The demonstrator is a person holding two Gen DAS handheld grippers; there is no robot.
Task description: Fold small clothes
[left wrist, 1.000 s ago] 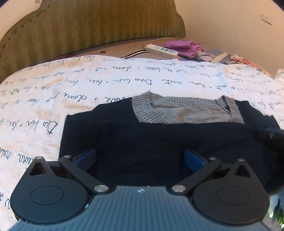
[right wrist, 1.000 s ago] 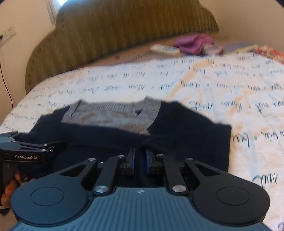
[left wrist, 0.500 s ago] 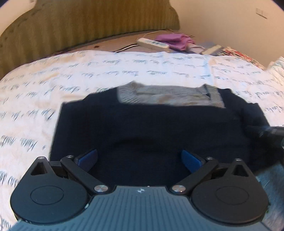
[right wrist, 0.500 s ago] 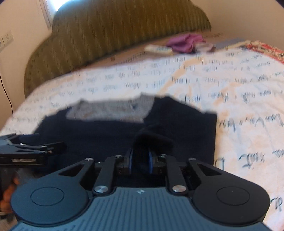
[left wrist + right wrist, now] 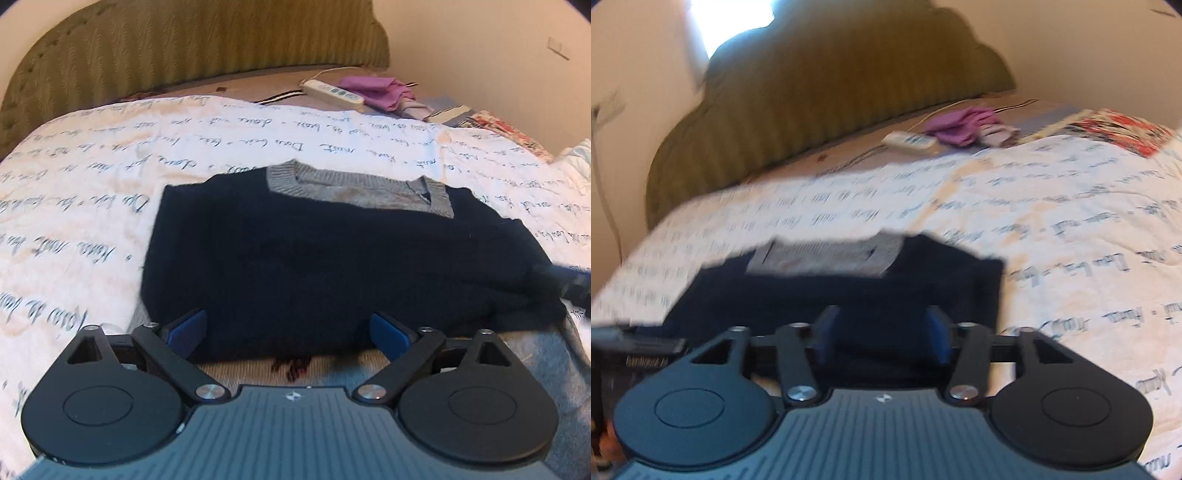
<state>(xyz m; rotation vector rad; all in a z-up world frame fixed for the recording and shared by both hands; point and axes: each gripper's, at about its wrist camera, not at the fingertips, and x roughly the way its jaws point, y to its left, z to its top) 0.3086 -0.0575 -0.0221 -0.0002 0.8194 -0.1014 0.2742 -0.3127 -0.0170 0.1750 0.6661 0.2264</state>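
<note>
A dark navy sweater (image 5: 332, 266) with a grey knit collar (image 5: 362, 188) lies folded flat on the script-printed quilt (image 5: 92, 206). My left gripper (image 5: 288, 332) hovers at its near edge, jaws wide and closing a little. The hem shows between the blue pads (image 5: 184, 330), but they do not press on it. In the blurred right wrist view the sweater (image 5: 849, 295) lies ahead of my right gripper (image 5: 882, 332). Its jaws are opening, with dark fabric seen between the pads (image 5: 938, 332) and not pinched. Each gripper's tip shows at the edge of the other's view.
A green padded headboard (image 5: 184, 48) stands behind the bed. A white power strip (image 5: 332, 92) and a purple cloth (image 5: 376, 90) lie near it. A floral fabric (image 5: 506, 133) sits at the far right. A woven mat (image 5: 288, 365) shows under the sweater's near edge.
My right gripper was shut on a pinch of the sweater and has opened, letting it drop flat. Both grippers have drawn back from the garment. The left stayed open.
</note>
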